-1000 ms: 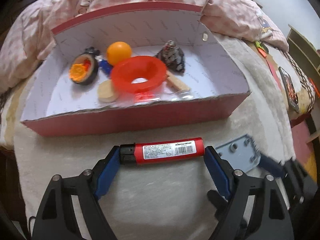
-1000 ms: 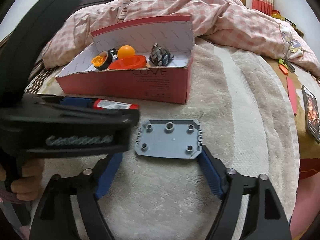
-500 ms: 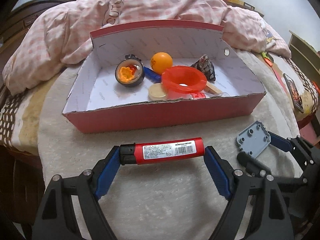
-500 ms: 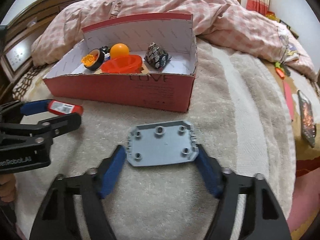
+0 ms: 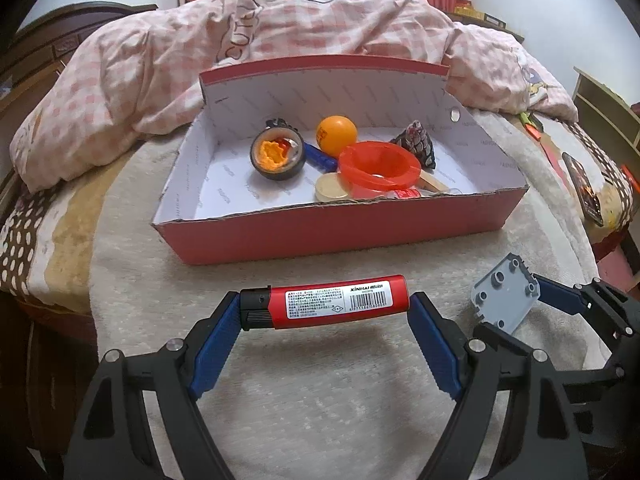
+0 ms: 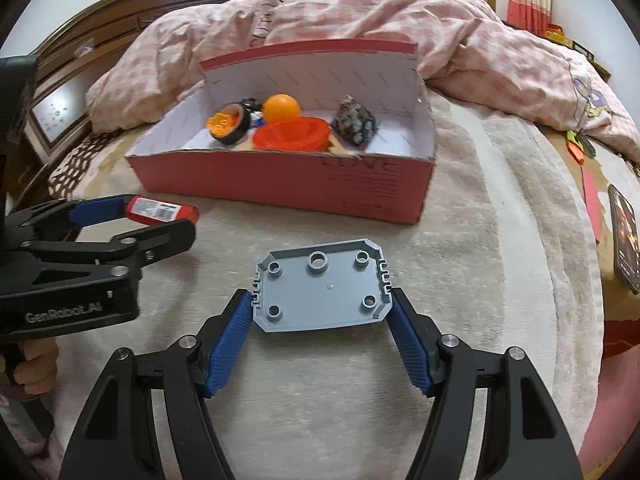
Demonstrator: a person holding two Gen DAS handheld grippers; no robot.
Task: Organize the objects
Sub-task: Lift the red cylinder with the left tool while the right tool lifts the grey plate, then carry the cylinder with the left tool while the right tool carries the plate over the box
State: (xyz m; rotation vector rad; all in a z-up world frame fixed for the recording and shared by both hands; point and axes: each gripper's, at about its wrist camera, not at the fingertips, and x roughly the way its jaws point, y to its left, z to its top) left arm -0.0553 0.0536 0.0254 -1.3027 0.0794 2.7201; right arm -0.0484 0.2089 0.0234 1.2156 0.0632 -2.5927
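Left wrist view first: the left tongs [image 5: 325,312] are clamped end to end on a red lighter [image 5: 326,307] with a black cap and a barcode label, held crosswise just above the beige blanket [image 5: 320,408] on the bed. Right behind it sits the red cardboard box [image 5: 344,228], white inside, already holding a black roll with something orange tucked in it [image 5: 277,154], an orange ball [image 5: 336,133], a red ring-shaped dish [image 5: 379,166], a pale round lid [image 5: 332,189] and a dark patterned wedge thing [image 5: 416,145]. Off to the right you can see the right tongs [image 5: 506,299] carrying a grey plastic plate [image 5: 505,298]. A pink checked duvet [image 5: 320,24] is piled up behind the box. Right wrist view: the right tongs [image 6: 321,304] have just been closing and now pinch the grey plate [image 6: 322,290] by its two short sides, studs facing up, above the blanket in front of the box [image 6: 288,180]. The left tongs [image 6: 132,216] show at the left edge with the lighter [image 6: 160,210] in them, near the box's front corner. A phone [image 6: 624,236] lies on the bed at far right.
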